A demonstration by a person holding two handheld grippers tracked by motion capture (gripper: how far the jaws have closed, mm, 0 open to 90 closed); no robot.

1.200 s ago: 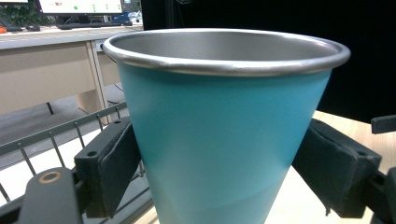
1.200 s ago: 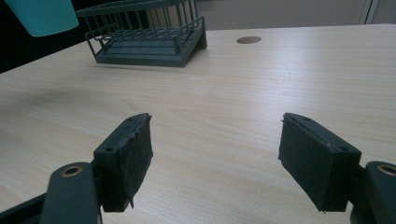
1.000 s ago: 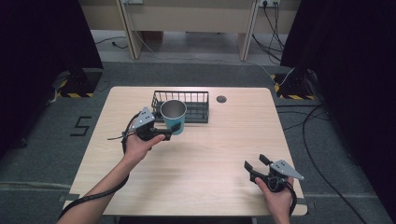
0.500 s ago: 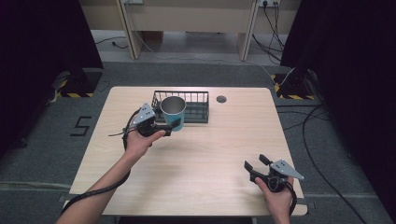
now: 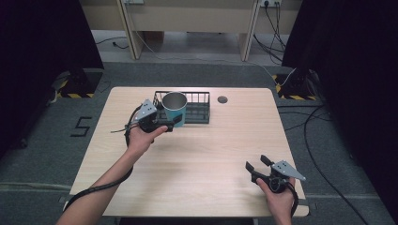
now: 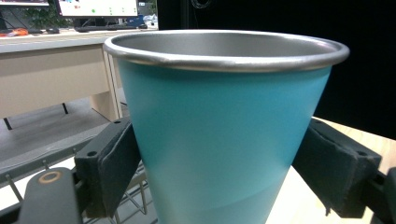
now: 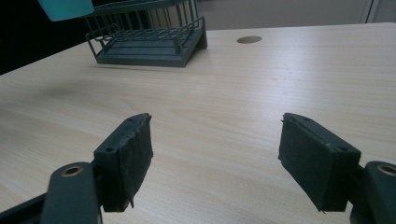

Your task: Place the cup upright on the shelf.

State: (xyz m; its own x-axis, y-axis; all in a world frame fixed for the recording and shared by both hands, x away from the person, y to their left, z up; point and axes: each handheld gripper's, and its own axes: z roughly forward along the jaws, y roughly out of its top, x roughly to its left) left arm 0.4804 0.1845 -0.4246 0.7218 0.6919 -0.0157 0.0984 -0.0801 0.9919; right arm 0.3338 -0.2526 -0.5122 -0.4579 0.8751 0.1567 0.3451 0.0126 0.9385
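Left gripper view, your jaws: both pads press the sides of the teal cup (image 6: pixel 224 135), clamped tight.
Cup: upright, metal rim level, centre of frame.
High view, your left gripper (image 5: pixel 170 123): upper left of centre, cup held at the front left corner of the wire basket (image 5: pixel 199 108).
Your right gripper (image 5: pixel 257 163): lower right, jaws spread wide, holding nothing, over the bare table (image 5: pixel 211 150).

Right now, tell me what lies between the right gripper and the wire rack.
Bare wood: in the right gripper view, only table stretches from the right gripper to the wire rack.
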